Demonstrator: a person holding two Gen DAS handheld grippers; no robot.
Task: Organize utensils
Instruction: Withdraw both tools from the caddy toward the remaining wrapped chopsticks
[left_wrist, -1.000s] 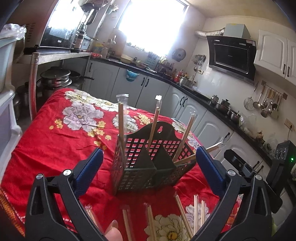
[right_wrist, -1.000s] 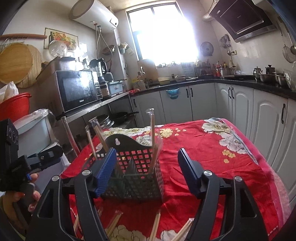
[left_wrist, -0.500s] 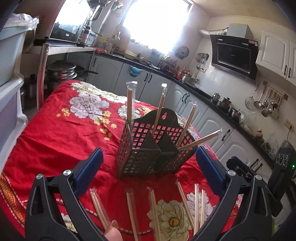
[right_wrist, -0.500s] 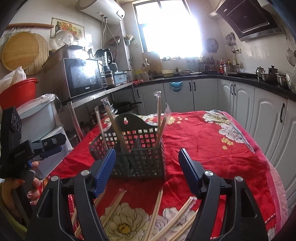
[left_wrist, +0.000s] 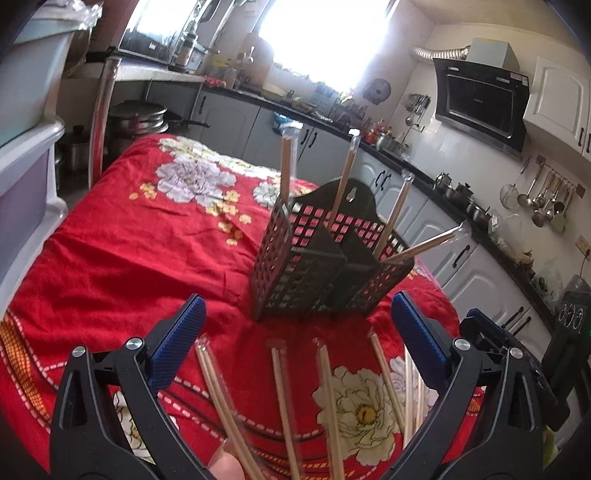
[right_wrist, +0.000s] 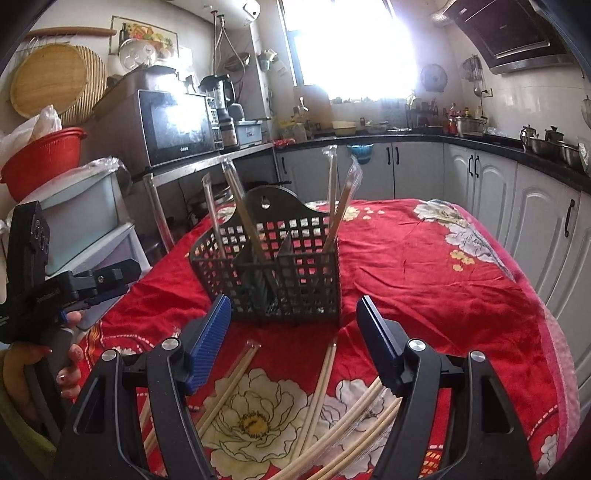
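Note:
A black perforated utensil basket (left_wrist: 328, 273) (right_wrist: 273, 273) stands on the red floral tablecloth (left_wrist: 129, 251) (right_wrist: 424, 266), with several wrapped chopstick pairs (left_wrist: 347, 184) (right_wrist: 334, 192) standing upright in its compartments. More wrapped chopstick pairs (left_wrist: 284, 402) (right_wrist: 321, 380) lie loose on the cloth in front of it. My left gripper (left_wrist: 295, 343) hangs open above the loose pairs, with nothing between its blue pads. My right gripper (right_wrist: 293, 343) is also open and empty, just short of the basket. The left gripper's body (right_wrist: 55, 291) shows at the right wrist view's left edge, held by a hand.
White cabinets under a dark counter (right_wrist: 480, 177) run behind and right of the table. A microwave (right_wrist: 177, 125) and storage bins (right_wrist: 74, 210) stand on the left. The right gripper's body (left_wrist: 517, 354) sits at the right of the left wrist view. The table's right edge (right_wrist: 546, 325) drops off.
Both grippers have sunk and tipped downward. The basket has slid up in both views and the loose chopsticks in front of it have come into sight. The jaws keep the same width.

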